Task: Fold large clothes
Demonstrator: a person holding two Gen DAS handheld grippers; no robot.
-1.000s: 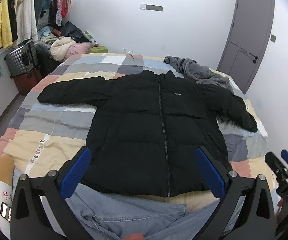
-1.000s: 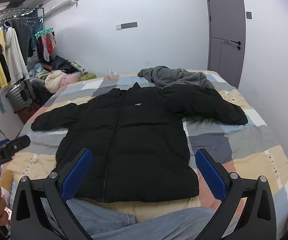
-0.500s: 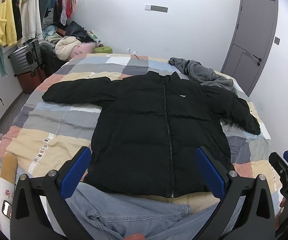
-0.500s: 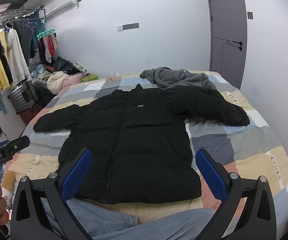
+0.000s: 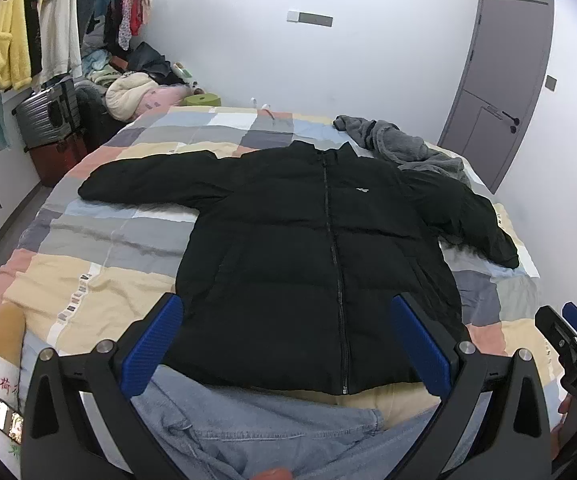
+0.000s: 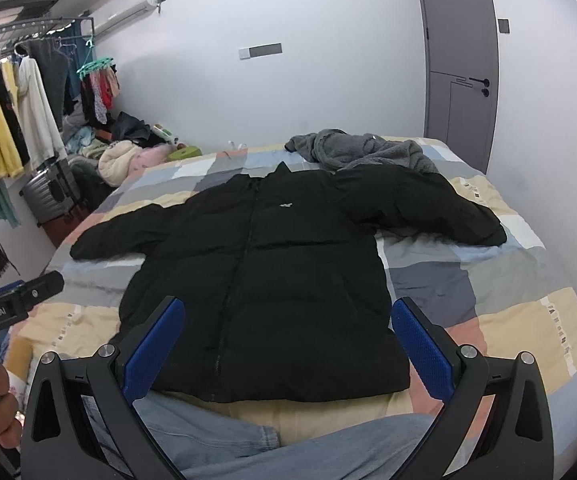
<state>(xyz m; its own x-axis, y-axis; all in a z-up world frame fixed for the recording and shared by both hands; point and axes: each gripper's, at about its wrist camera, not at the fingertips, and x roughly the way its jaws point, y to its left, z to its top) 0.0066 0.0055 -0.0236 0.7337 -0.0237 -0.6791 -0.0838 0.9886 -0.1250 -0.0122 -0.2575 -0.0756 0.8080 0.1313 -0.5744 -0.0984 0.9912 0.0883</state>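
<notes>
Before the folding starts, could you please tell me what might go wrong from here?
The black puffer jacket is thick, so a folded sleeve may spring back open. Its right sleeve lies against the grey fleece garment, which could get dragged along. Both the left gripper and the right gripper are open above the hem, and slick padded fabric may slip from a shallow pinch.

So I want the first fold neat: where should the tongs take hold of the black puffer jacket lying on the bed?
Probably each cuff. The black puffer jacket lies flat, zipped, front up, sleeves spread sideways. The open left tongs could take the left sleeve end from the outer side, the open right tongs the right sleeve end, then draw both across the chest.
</notes>
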